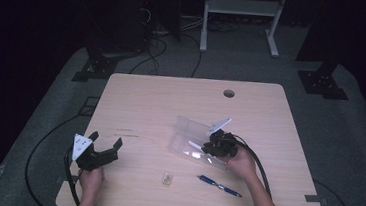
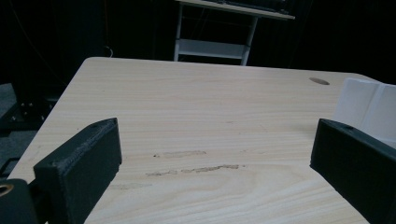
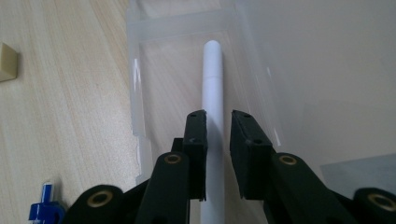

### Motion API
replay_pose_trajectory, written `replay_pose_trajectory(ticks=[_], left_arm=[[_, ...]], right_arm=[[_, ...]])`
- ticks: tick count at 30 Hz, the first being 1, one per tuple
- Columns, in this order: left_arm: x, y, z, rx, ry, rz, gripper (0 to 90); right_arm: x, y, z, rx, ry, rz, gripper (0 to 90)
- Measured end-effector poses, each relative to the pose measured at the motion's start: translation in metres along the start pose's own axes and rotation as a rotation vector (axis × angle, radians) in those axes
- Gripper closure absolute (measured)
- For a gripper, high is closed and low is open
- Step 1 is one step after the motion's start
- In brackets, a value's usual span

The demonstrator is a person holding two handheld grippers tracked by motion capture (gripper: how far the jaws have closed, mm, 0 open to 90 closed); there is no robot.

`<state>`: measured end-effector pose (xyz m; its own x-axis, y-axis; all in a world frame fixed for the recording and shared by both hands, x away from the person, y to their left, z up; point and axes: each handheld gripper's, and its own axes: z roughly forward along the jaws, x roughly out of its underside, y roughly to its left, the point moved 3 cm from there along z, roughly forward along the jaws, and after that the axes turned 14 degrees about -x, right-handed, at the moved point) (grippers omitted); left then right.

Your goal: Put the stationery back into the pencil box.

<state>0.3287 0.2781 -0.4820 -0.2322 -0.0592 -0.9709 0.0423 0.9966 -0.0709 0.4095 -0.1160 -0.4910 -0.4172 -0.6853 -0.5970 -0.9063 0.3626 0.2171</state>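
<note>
A white pen (image 3: 213, 88) lies lengthwise in a clear plastic box (image 3: 187, 28), which sits right of the worktop's (image 1: 171, 102) middle. The pen runs between the jaws of the right tongs (image 3: 218, 122); the left jaw lies against it, a thin gap shows at the right jaw, so the jaws stand slightly open around it without pinching. A blue pen (image 1: 219, 185) lies near the front edge, a small beige eraser (image 1: 167, 178) left of it. The left tongs (image 1: 103, 143) rest wide open and empty near the front left corner.
</note>
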Motion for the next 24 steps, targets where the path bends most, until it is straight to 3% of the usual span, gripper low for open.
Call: replay_pose_trajectory(ticks=[12, 17, 24], left_arm=[[0.001, 0.000, 0.000, -0.001, 0.003, 0.004, 1.0], [0.001, 0.000, 0.000, -0.003, 0.004, 0.004, 1.1], [0.001, 0.000, 0.001, -0.004, 0.007, 0.009, 1.1]], right_arm=[[-0.002, 0.010, -0.014, -0.006, -0.036, -0.021, 67.7], [0.000, 0.014, -0.023, -0.033, -0.097, -0.009, 59.9], [0.007, 0.024, -0.030, -0.036, -0.112, -0.018, 52.2]])
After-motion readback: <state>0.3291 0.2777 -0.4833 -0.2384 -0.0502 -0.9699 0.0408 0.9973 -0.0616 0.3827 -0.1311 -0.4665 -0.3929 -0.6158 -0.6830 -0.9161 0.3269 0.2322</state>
